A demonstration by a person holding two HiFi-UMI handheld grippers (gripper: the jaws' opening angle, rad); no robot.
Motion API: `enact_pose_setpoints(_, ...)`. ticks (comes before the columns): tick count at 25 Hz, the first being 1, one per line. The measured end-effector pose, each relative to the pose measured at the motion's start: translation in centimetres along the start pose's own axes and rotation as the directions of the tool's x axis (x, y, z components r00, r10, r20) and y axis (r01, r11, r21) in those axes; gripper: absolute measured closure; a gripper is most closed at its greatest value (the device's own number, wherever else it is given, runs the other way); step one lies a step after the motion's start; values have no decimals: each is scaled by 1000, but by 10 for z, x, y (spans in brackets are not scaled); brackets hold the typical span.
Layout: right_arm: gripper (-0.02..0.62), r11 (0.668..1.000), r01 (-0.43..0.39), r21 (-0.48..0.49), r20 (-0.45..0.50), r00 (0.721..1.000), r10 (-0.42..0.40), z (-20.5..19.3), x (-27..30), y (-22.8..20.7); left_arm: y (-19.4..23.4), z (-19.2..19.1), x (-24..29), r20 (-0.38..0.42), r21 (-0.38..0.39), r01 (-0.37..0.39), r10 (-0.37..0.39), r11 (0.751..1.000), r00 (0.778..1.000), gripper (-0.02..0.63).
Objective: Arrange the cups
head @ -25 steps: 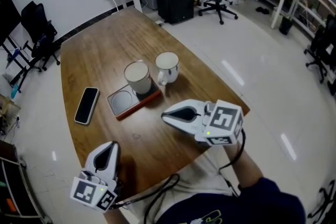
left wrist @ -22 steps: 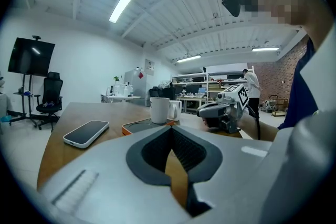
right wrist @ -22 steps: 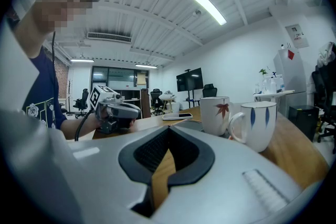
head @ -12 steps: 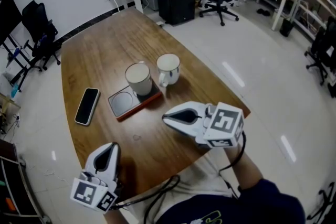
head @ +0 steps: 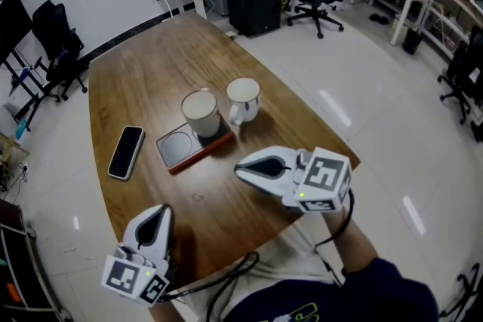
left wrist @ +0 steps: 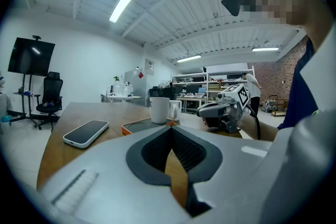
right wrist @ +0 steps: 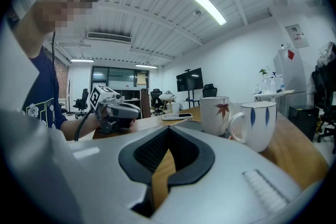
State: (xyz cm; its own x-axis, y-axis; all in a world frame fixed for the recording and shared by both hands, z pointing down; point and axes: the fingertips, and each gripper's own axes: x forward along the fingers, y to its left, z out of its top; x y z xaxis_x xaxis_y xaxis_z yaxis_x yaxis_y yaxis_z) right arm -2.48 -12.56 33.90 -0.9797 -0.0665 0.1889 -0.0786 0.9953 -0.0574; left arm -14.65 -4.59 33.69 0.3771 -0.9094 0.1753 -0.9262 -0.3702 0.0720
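— So, starting at the left: left gripper?
— Clenched, jaws pressed together with nothing between them. Held low at the near edge of the wooden table, aimed across the top.
— Next along?
— Dark phone, flat on the wood, screen up, well apart from that gripper.
— Then the task's things?
— Orange-edged tray just right of the phone, not touching it. Round recess on its left half. White cup with a red leaf upright on its right half.
— And the second one?
— White cup with blue marks, upright on the bare wood just beside the tray's right end, handle turned toward the white cup with a red leaf. Touching or not, cannot tell.
— Farthest right?
— Right gripper, likewise closed tight on nothing, over the near right part of the table, tips pointing left toward the tray and short of both cups. Seen along its own jaws: both cups ahead to the right, the left gripper ahead to the left.
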Motion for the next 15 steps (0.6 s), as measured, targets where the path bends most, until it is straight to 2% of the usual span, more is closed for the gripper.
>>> enact_pose_setpoints(15, 594, 1000, 3, 3, 7, 1000, -3, 1, 1, 0, 0, 1, 0, 1, 1, 0, 0, 1000, 1000, 603)
